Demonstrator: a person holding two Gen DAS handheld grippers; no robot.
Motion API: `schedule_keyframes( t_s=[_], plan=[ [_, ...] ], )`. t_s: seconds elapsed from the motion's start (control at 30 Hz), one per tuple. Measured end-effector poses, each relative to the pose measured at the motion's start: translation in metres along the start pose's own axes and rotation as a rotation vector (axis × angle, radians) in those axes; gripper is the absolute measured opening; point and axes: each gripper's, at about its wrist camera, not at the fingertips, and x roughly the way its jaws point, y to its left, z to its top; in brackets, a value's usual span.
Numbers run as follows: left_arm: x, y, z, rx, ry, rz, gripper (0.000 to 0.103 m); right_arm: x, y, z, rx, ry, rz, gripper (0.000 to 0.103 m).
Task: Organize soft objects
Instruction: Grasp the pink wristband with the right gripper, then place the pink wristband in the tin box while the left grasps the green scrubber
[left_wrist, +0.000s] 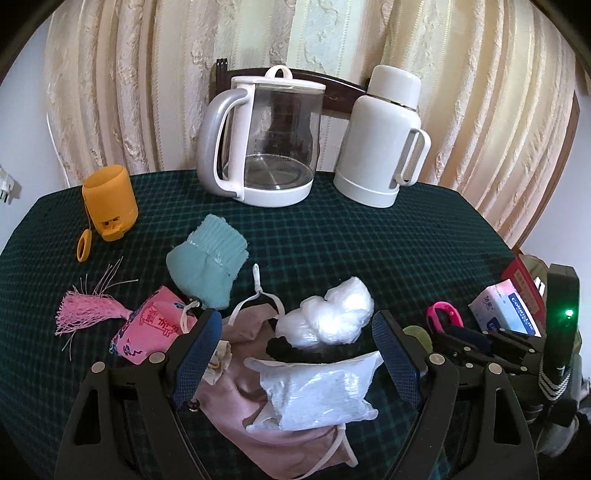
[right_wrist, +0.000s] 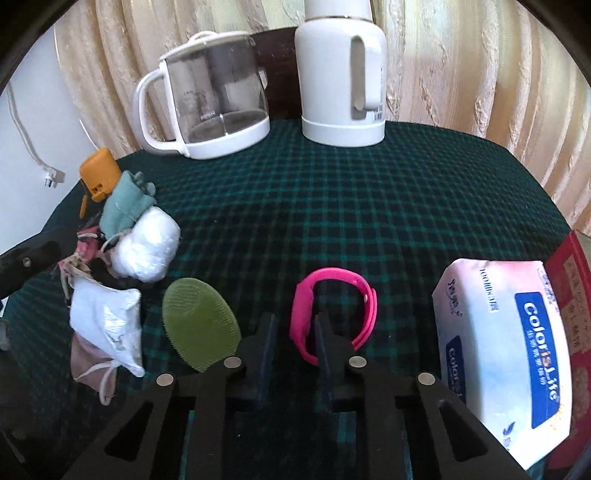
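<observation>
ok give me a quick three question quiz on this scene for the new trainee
1. True or false: the left gripper has its jaws shut on the teal sock.
2. Which thing has a strand between the jaws of the right gripper? A) green scrubber B) pink wristband C) tissue pack
3. Name the two vessels standing at the back of the table.

Key
1. False: the jaws stand wide open, and the sock lies beyond them.
2. B
3. The glass kettle and the white flask.
</observation>
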Motion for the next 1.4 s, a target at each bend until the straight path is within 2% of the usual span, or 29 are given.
schedule_keyframes(
  t_s=[0.17,0.5,0.73,1.03,1.4],
  plan=[
    [0.005,0.000,-0.001,0.000,0.010,0.001,0.084,0.005,0.001,0.000,-0.007,-0.001,-0.024,0.013],
    [0.011,-0.011,-0.005,0.029,0.026,-0.005,0.084,-0.023,0.003,0.003,0.026,-0.082,0.024,0.012],
    [0.008,-0.041,-0.009,0.121,0.007,-0.048,0.084,-0.051,-0.002,0.007,0.045,-0.155,0.023,0.012],
    [0.018,-0.093,-0.023,0.260,0.043,-0.107,0.084,-0.080,-0.023,0.006,0.105,-0.228,0.009,0.012],
    [0.057,-0.108,-0.027,0.249,0.113,-0.059,0.084,-0.091,-0.033,0.000,0.136,-0.260,0.013,0.012]
  ],
)
